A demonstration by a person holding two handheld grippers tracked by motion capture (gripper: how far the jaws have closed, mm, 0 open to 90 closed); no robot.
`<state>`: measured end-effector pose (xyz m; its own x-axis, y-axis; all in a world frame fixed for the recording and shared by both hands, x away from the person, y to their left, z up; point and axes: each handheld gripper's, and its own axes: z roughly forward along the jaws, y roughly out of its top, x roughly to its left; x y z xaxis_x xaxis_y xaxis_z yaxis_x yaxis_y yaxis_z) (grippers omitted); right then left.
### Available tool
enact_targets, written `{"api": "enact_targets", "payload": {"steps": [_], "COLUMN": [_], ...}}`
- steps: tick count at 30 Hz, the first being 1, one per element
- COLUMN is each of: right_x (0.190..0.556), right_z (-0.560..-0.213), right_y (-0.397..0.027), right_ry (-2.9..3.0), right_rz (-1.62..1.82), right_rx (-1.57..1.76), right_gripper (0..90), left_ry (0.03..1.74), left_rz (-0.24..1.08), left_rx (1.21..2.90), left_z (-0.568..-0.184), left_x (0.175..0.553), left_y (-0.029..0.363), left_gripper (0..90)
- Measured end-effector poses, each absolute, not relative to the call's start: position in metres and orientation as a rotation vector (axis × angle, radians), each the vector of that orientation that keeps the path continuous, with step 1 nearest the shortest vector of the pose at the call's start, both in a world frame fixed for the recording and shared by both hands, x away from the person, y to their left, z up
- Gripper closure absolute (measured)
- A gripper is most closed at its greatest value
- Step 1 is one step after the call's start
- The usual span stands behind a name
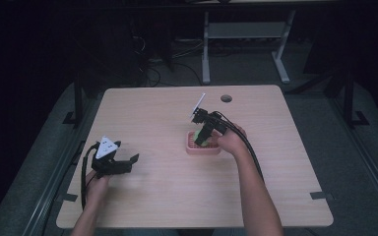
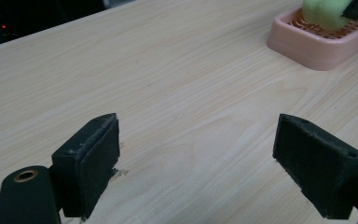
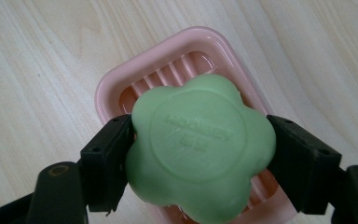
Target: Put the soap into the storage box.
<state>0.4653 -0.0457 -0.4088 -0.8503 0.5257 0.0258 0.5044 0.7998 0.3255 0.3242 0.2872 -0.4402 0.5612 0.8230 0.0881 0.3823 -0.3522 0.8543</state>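
Observation:
A green flower-shaped soap (image 3: 200,144) sits between the jaws of my right gripper (image 3: 200,154), which is shut on it just over a pink ribbed soap dish (image 3: 121,88). From above, the right gripper (image 1: 204,137) points down into the dish (image 1: 192,147) at the table's middle, with the soap (image 1: 199,136) under it. My left gripper (image 1: 128,164) rests low at the left of the table, open with nothing between its fingers (image 2: 93,158). In the left gripper view the dish (image 2: 317,44) and soap (image 2: 326,11) lie far off at the upper right.
The light wooden table (image 1: 177,191) has a round cable hole (image 1: 226,98) near its far edge. Table legs and cables stand on the dark floor behind. A cable trails from each gripper toward the person.

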Motion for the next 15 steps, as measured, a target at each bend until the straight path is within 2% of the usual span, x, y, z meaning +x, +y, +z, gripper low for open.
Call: {"api": "enact_targets", "payload": {"steps": [15], "right_x": [0.4674], "right_z": [-0.4148], "right_y": [-0.0399], "right_ry": [2.913], "right_rz": [0.468], "right_rx": [0.806], "right_gripper": [25.8], "left_ry": [0.978], "left_rz": [0.660], "left_rx": [1.950], "left_z": [-0.4406], "left_x": [0.3247], "left_y": [0.2881], "left_gripper": [14.3]}}
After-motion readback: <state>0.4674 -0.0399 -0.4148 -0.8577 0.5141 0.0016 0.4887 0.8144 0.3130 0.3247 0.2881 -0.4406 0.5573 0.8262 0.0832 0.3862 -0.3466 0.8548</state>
